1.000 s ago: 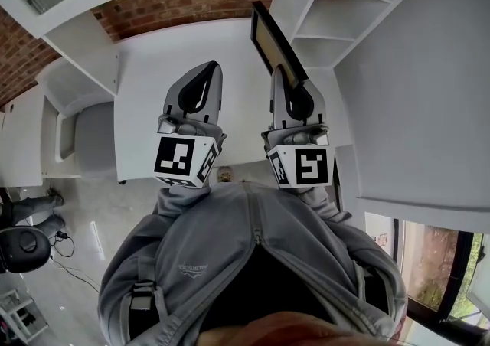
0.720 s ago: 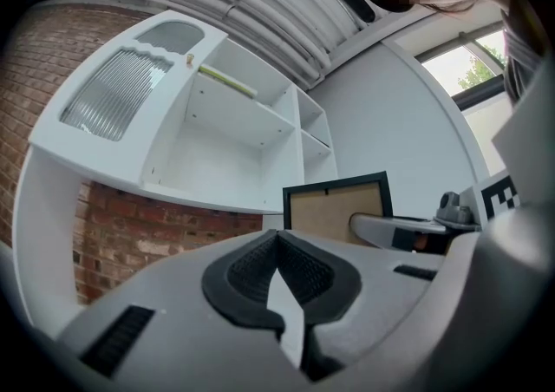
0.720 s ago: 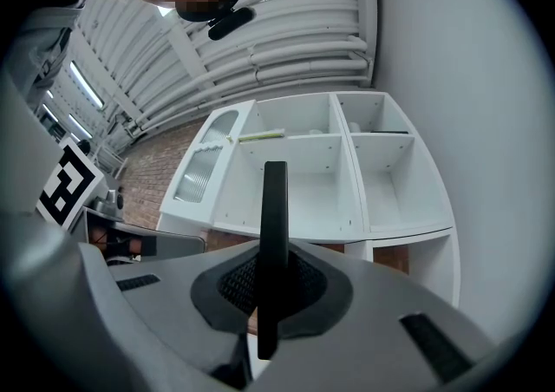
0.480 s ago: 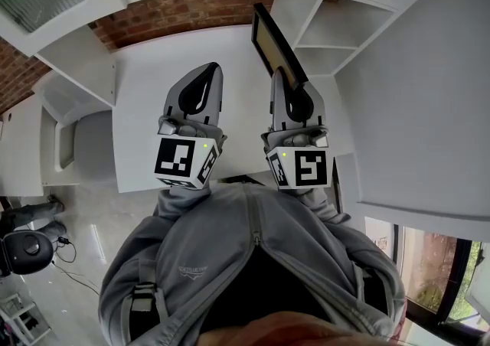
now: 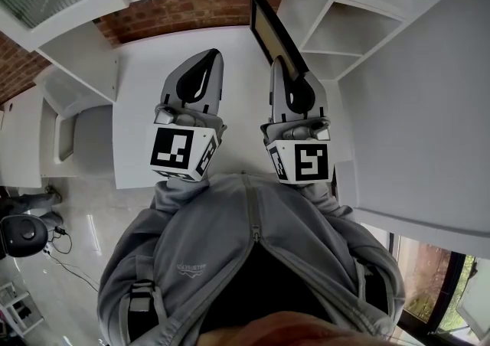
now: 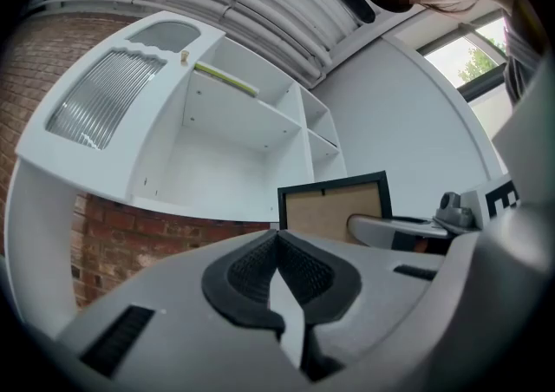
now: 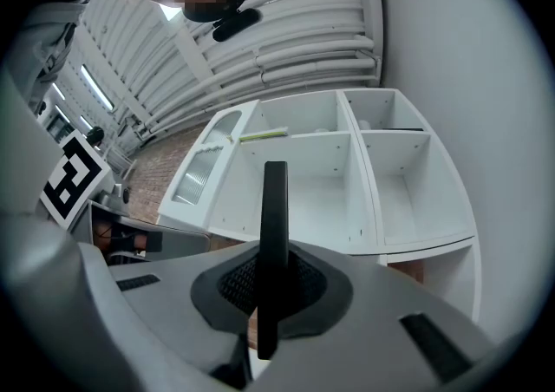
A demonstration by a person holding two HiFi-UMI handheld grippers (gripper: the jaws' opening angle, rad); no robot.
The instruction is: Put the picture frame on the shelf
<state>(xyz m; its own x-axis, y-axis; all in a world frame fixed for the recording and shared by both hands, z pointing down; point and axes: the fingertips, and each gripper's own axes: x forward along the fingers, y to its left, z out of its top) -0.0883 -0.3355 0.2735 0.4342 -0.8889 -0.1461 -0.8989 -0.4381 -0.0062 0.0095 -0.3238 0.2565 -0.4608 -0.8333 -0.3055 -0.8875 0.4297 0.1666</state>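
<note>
Both grippers have lifted and pushed ahead since a second ago, and the picture frame (image 5: 273,31) now tops out nearer the white shelf (image 5: 360,15). The compartments gape wide ahead, with a divider edge just right of the frame's top corner. The right gripper (image 5: 280,67) is clamped on the frame's lower edge, holding it upright in the air: thin black border, tan backing. The left gripper (image 6: 277,245) rides alongside, jaws pressed together on nothing.
</note>
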